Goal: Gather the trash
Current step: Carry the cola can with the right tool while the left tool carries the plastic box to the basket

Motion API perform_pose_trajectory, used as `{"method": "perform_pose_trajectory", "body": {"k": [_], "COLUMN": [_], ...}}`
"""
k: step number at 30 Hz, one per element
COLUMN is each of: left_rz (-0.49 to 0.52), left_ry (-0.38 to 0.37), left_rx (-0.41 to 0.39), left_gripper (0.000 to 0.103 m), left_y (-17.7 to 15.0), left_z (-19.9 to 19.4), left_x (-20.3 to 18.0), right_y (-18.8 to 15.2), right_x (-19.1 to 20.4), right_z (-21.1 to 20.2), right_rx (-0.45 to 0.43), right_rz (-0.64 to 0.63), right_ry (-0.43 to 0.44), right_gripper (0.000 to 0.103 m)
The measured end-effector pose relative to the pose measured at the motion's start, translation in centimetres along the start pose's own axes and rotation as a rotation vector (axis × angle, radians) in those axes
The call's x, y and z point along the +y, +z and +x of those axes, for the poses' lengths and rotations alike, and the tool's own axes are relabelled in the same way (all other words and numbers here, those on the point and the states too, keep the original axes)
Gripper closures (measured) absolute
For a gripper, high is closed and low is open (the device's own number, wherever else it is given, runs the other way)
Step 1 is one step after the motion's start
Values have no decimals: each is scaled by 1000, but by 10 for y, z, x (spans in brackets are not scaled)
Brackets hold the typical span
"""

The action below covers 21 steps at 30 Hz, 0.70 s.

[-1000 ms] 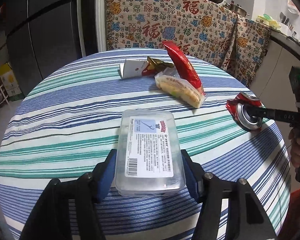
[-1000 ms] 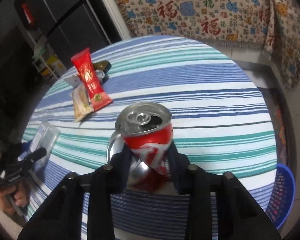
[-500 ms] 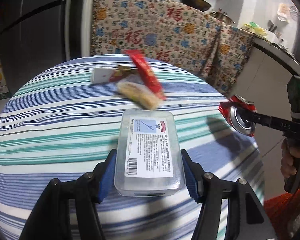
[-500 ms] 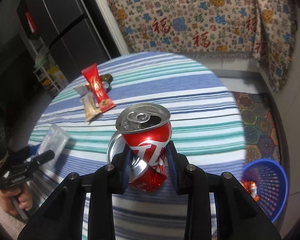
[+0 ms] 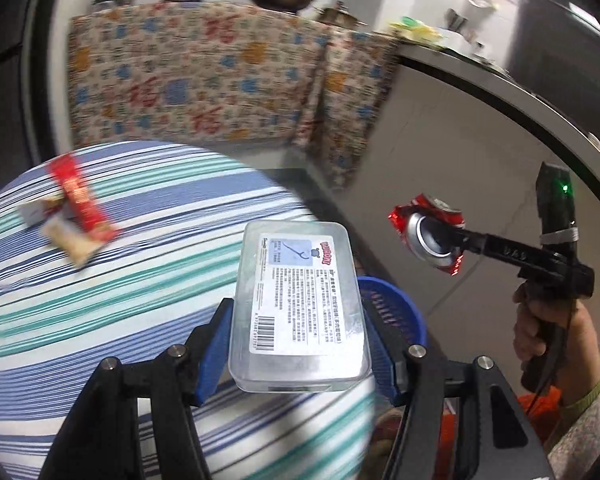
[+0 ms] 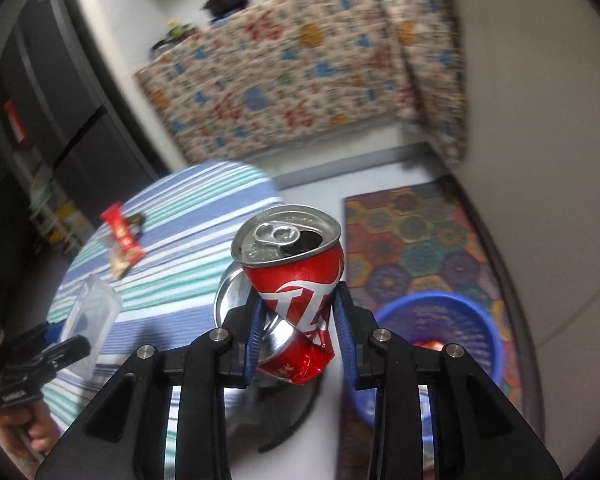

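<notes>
Can (image 6: 296,280): crumpled glossy red metal, bare silver lid. Box (image 5: 300,304): clear smooth plastic, paper label. Desk cloth (image 5: 120,280): striped woven fabric. Basket (image 6: 440,320): blue perforated plastic.

Red can (image 6: 296,280), blue basket (image 6: 440,308), striped tablecloth (image 5: 100,280)

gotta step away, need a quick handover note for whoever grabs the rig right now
Left gripper: shut on the clear plastic box, lifted at the table edge.
Right gripper: shut on the crushed red can, in the air beside the table.
Blue basket on the floor below, some trash already inside.
Left: drop both in the basket, then collect the red wrapper and the other snack packets lying on the striped table.
</notes>
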<state>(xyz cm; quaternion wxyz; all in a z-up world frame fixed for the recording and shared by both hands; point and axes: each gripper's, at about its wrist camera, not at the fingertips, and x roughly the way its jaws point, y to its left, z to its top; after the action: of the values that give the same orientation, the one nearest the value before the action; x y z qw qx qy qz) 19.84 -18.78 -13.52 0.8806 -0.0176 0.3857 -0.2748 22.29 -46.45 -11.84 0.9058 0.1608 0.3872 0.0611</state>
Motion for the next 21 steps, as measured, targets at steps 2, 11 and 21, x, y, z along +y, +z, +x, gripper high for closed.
{"method": "perform_pose_trajectory", "body": {"k": [2, 11, 21], "left_rz": [30, 86, 103], "left_ry": [-31, -97, -116], "left_rx": [20, 107, 183], "left_gripper": [41, 41, 41], "left_y": [7, 17, 11], "left_z": [20, 113, 186], "left_x": [-30, -111, -132], "right_y": [-2, -2, -3], "right_x": [-21, -98, -136], "right_z": [-10, -5, 17], "right_rx": [1, 62, 151], "right_rz": [15, 60, 92], "right_ry": [-47, -155, -239], "right_gripper": [70, 70, 70]}}
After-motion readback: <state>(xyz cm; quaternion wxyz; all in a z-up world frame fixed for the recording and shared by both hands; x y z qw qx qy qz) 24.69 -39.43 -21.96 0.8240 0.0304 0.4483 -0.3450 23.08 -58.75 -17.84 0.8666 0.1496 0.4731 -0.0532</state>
